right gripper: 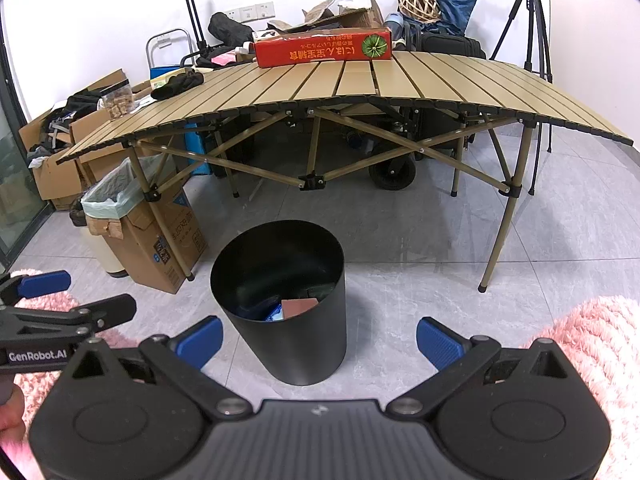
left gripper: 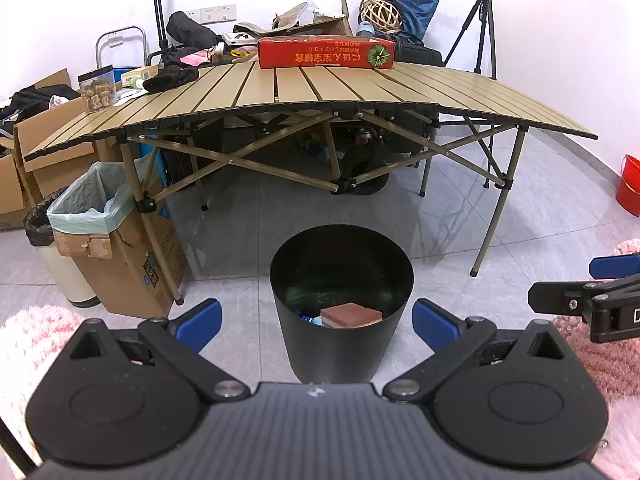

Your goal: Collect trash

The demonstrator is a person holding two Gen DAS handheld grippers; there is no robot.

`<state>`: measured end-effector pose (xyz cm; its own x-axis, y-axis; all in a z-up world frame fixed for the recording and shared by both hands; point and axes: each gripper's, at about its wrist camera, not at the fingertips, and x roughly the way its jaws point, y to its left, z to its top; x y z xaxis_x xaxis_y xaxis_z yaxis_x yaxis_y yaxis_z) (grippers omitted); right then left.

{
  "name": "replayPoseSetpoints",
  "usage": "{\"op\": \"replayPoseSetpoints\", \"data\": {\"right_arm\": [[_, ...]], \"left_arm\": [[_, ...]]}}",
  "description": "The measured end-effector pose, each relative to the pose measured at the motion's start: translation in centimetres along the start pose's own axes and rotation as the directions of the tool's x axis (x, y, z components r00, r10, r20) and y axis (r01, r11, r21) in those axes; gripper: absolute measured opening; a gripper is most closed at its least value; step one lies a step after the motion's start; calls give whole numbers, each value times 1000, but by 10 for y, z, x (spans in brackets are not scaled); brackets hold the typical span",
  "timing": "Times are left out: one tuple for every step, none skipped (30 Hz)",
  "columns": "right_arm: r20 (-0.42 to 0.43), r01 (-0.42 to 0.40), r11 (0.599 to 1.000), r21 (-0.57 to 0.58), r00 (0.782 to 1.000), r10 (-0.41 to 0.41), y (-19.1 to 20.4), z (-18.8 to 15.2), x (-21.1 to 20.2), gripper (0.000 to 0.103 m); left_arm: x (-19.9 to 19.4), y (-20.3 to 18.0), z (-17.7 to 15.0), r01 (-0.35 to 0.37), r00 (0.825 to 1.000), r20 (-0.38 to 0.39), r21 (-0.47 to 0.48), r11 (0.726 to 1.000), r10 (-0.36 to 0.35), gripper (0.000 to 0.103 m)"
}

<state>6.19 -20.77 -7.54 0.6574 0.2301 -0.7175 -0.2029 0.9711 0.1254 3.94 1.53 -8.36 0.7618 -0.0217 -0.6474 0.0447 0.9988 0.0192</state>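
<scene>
While nothing is held at this moment, some trash already lies in the bin. Starting at the far left, a cardboard box lined with a pale bag (left gripper: 86, 204) stands by the leg of the folding desk (left gripper: 360, 96), with a small white bin just beside it. The left claw (left gripper: 316, 322) hangs with its blue fingers wide apart and empty, aimed at the black bin (left gripper: 340, 344), which stands on the grey tiled floor near the middle — in front of the desk, apart from its legs. Inside the bin a reddish-brown block (left gripper: 351, 314) lies on top of some blue scraps; what lies deeper is too dark to tell. To the right, the right claw (right gripper: 320, 340) is likewise spread and carries nothing, with the bin ahead of it and slightly left. On the far edge of the desk a long red box (left gripper: 326, 53) rests among clutter. I judge the collecting partly done — whether the red box counts as trash I cannot tell.
</scene>
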Motion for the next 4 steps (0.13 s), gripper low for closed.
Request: {"op": "replayPoseSetpoints", "data": {"right_arm": [[-1,-1,1000,1,1000,1,0,0,0,103],[-2,-2,1000,1,1000,2,-1,0,0,103],[-3,-3,1000,2,1000,3,-2,1,1,103],[-5,-4,1000,3,1000,4,-2,1,2,103]], "left_arm": [[0,0,0,-2,1000,2,0,1000,2,103],[0,0,1,-2,1000,2,-2,1000,2,103],[0,0,1,-1,1000,0,-2,1000,1,103],[1,0,1,1,1000,-2,-2,1000,-1,103]]}}
